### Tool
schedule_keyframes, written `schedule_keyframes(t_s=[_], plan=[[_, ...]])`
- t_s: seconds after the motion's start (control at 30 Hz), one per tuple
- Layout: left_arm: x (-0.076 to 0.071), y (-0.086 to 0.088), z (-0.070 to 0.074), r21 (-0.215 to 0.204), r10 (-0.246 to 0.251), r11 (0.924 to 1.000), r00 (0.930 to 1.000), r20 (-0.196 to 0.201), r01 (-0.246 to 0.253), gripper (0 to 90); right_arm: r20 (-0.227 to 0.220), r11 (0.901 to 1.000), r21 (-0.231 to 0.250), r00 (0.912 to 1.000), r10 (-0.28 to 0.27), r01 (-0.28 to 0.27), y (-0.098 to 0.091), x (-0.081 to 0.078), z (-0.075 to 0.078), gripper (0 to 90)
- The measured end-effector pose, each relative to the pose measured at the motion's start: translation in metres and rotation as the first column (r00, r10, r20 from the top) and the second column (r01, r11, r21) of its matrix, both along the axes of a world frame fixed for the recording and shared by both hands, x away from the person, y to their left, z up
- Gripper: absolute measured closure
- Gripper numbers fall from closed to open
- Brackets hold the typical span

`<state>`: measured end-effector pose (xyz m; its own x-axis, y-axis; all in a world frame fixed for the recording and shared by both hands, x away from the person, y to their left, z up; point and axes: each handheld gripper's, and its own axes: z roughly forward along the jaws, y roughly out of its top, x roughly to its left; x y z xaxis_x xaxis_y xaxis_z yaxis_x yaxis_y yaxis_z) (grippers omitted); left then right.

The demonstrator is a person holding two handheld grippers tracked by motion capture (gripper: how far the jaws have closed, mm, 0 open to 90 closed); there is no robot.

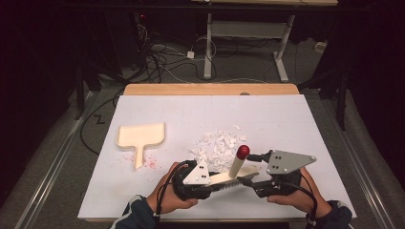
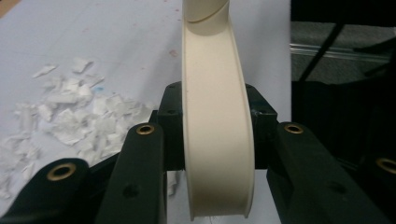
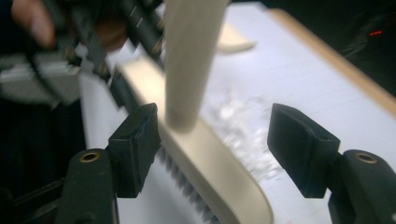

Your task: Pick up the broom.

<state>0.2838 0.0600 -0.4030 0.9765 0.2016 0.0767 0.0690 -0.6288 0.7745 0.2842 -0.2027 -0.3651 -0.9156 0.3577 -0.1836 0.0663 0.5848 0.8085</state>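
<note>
A: Two grippers are seen at the near edge of the white table sheet (image 1: 143,191), each carried in a hand. What is held?

B: The cream plastic hand brush with grey bristles and a red-tipped handle (image 1: 237,168) is clamped by the left gripper (image 2: 212,140); its jaws are pressed against both sides of the brush's back. The brush is kept just above the sheet, between the two grippers, with its handle tilted up and away.

A: And the right gripper (image 3: 215,144)?

B: Its jaws are spread apart. The brush lies between them, close against the left-hand pad in the right gripper view and well clear of the other; whether that pad is touched cannot be told.

A: How are the hands posed?

B: Both are laid low near the table edge, the grippers pointed inward at each other.

A: What is found beyond?

B: A heap of torn white paper scraps (image 1: 217,143) is spread just behind the brush. Farther left, well apart, a cream plastic dustpan (image 1: 141,136) is lain flat, with reddish specks (image 1: 150,162) beside its handle.
</note>
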Motion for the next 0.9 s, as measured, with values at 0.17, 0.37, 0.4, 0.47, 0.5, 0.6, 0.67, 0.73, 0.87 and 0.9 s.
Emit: schedule_keyframes(t_s=[0.17, 0.37, 0.4, 0.47, 0.5, 0.6, 0.67, 0.73, 0.87, 0.9], plan=[[-0.005, -0.004, -0.001, 0.024, -0.084, 0.9962, 0.9965, 0.001, 0.084, 64.7, -0.057, 0.9883, -0.089, 0.9912, 0.119, -0.124, 0.01, 0.001, -0.018, 39.7], [-0.006, -0.003, -0.003, 0.027, -0.12, 0.9924, 0.9927, -0.013, 0.12, 64.5, -0.139, 0.9694, -0.095, 0.9673, 0.212, -0.226, 0.019, 0.0, -0.03, 57.8], [-0.006, -0.003, -0.003, 0.024, -0.122, 0.9922, 0.9924, -0.016, 0.123, 64.2, -0.154, 0.9676, -0.088, 0.9628, 0.222, -0.237, 0.019, 0.001, -0.031, 59.0], [-0.005, -0.002, -0.003, 0.02, -0.13, 0.9912, 0.9912, -0.024, 0.131, 63.7, -0.149, 0.9638, -0.092, 0.9605, 0.235, -0.25, 0.019, 0.0, -0.032, 61.9], [-0.005, -0.001, -0.003, 0.017, -0.129, 0.9915, 0.9913, -0.026, 0.129, 62.9, -0.163, 0.9622, -0.093, 0.9572, 0.239, -0.256, 0.019, -0.001, -0.032, 63.6], [-0.004, 0.0, -0.002, 0.015, -0.134, 0.9908, 0.9905, -0.03, 0.135, 59.7, -0.164, 0.9586, -0.095, 0.954, 0.251, -0.269, 0.02, -0.003, -0.032, 67.3], [-0.004, 0.001, -0.002, 0.021, -0.119, 0.9926, 0.9928, -0.013, 0.119, 57.6, -0.155, 0.9584, -0.108, 0.9567, 0.246, -0.264, 0.021, -0.004, -0.031, 68.0], [-0.004, 0.003, -0.001, 0.049, -0.096, 0.9943, 0.9953, 0.017, 0.095, 52.4, -0.14, 0.9577, -0.136, 0.9618, 0.235, -0.254, 0.023, -0.005, -0.031, 68.2], [-0.004, 0.017, 0.002, 0.028, 0.037, 0.9988, 0.9962, 0.079, -0.039, 28.2, -0.112, 0.9706, -0.143, 0.9777, 0.178, -0.193, 0.019, 0.0, -0.029, 68.2], [-0.004, 0.022, 0.003, 0.02, 0.075, 0.9968, 0.9922, 0.1, -0.077, 25.7, -0.109, 0.9764, -0.13, 0.9814, 0.158, -0.172, 0.016, 0.001, -0.028, 68.1]])
